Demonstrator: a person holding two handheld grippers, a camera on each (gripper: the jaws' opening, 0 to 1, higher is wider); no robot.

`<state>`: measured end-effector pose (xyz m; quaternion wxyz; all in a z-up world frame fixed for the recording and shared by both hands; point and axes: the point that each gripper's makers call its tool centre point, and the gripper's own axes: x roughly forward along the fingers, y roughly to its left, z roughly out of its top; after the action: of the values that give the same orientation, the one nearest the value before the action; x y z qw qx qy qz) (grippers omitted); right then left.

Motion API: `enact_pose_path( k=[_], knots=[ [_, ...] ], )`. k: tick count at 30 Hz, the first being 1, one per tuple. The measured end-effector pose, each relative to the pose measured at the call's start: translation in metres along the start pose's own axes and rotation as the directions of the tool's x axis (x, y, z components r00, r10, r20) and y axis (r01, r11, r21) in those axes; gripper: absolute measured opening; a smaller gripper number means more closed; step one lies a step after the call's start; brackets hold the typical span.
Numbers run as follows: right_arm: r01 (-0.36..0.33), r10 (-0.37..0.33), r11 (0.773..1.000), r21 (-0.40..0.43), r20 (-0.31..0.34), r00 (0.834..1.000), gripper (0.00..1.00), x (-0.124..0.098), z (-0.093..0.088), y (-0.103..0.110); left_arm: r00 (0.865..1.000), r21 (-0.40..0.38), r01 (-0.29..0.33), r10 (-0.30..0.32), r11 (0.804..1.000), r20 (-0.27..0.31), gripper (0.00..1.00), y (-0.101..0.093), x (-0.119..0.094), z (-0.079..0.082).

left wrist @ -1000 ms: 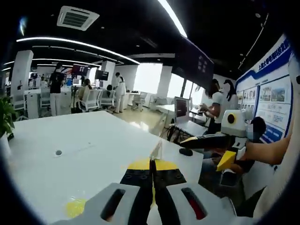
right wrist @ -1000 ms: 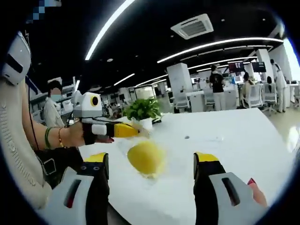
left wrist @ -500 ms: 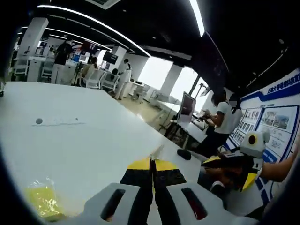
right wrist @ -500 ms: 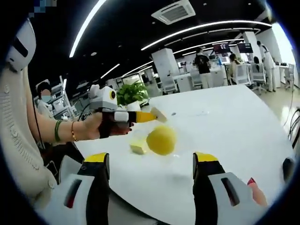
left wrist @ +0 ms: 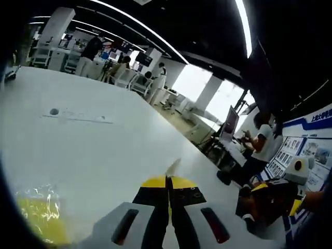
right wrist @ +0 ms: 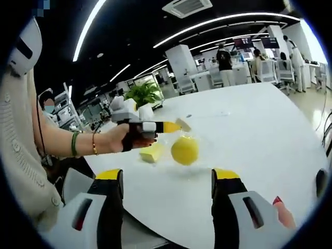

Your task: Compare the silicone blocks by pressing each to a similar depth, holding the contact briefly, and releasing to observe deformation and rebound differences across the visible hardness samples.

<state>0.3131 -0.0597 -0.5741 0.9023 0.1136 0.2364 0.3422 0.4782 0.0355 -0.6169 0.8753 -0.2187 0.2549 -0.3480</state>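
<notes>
On the white table [right wrist: 259, 129], we see a round yellow silicone ball [right wrist: 184, 150] beside a small yellow block [right wrist: 151, 153]. Our left gripper [right wrist: 176, 126] pinches something pale we cannot make out, now lower; our right gripper [right wrist: 167, 179] is spread wide.

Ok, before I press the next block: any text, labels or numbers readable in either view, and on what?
Wall poster board, blue and white, at the right of the left gripper view: lettering along its top band, too small and blurred to read.
Yellow blocks on the white table: no hardness label visible.
Left gripper and right gripper: no markings legible.
Nothing else readable.
</notes>
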Motion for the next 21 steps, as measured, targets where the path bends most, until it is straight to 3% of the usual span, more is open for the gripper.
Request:
enact_pose_path(
  k=[3,5,8,12,21],
  knots=[
    [-0.004,0.004,1.000,0.005,-0.016,1.000,0.63,0.005,-0.003,-0.006,0.999,-0.017,-0.049,0.049,0.999,0.005,0.00,0.020,0.003,-0.008],
    [0.002,-0.001,1.000,0.005,-0.029,1.000,0.63,0.007,-0.005,-0.011,0.997,-0.126,-0.067,0.071,0.990,0.032,0.00,0.031,0.006,-0.008],
    [0.003,-0.003,1.000,-0.002,-0.058,0.998,0.63,0.009,-0.010,-0.015,0.991,-0.122,-0.124,0.130,0.985,0.043,0.00,0.048,0.009,-0.013],
    [-0.002,0.002,1.000,0.010,-0.064,0.998,0.61,0.012,-0.012,-0.017,0.980,-0.262,-0.167,0.190,0.951,0.065,0.00,0.066,0.013,-0.021],
    [-0.001,0.003,1.000,0.021,-0.073,0.997,0.60,0.015,-0.012,-0.022,0.961,-0.359,-0.223,0.267,0.907,0.078,0.00,0.083,0.015,-0.040]
  ],
)
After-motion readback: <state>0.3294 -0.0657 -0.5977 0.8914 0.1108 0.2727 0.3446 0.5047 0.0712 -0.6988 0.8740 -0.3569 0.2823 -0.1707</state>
